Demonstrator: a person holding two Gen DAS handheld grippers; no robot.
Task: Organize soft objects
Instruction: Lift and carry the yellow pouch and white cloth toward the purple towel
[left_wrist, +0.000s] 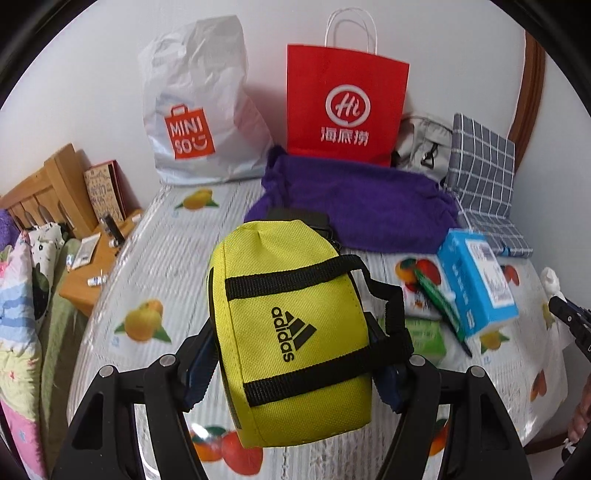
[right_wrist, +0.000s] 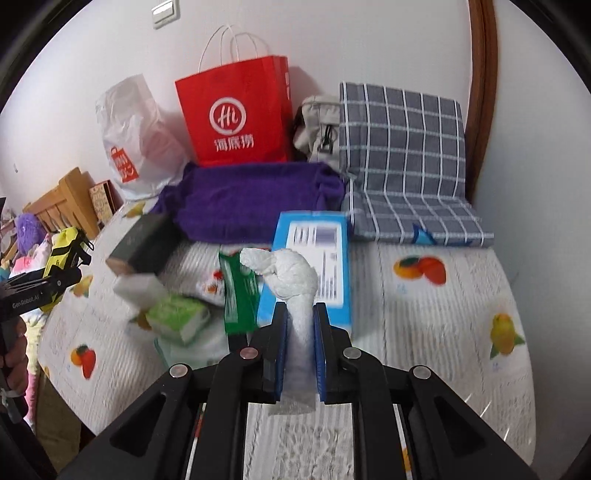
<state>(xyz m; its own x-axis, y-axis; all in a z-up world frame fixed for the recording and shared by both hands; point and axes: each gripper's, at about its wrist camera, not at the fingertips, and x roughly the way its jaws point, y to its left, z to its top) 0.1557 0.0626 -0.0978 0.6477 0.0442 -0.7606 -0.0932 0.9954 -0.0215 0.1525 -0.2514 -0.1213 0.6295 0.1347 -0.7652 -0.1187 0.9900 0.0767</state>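
My left gripper (left_wrist: 295, 358) is shut on a yellow pouch (left_wrist: 291, 332) with black straps and a logo, held above the table. The same pouch (right_wrist: 62, 254) shows at the far left of the right wrist view. My right gripper (right_wrist: 300, 325) is shut on a twisted white cloth (right_wrist: 295, 280) that stands up between its blue pads. A purple towel (left_wrist: 354, 206) lies at the back of the table, in front of a red paper bag (left_wrist: 347, 110). A grey checked cushion (right_wrist: 402, 162) leans in the back right corner.
A white plastic shopping bag (left_wrist: 195, 118) stands back left. A blue box (right_wrist: 314, 266), a green packet (right_wrist: 238, 291), a green tissue pack (right_wrist: 177, 317) and a dark box (right_wrist: 142, 243) lie mid-table on the fruit-print tablecloth (right_wrist: 424, 332). A grey bag (right_wrist: 317, 125) sits behind the cushion.
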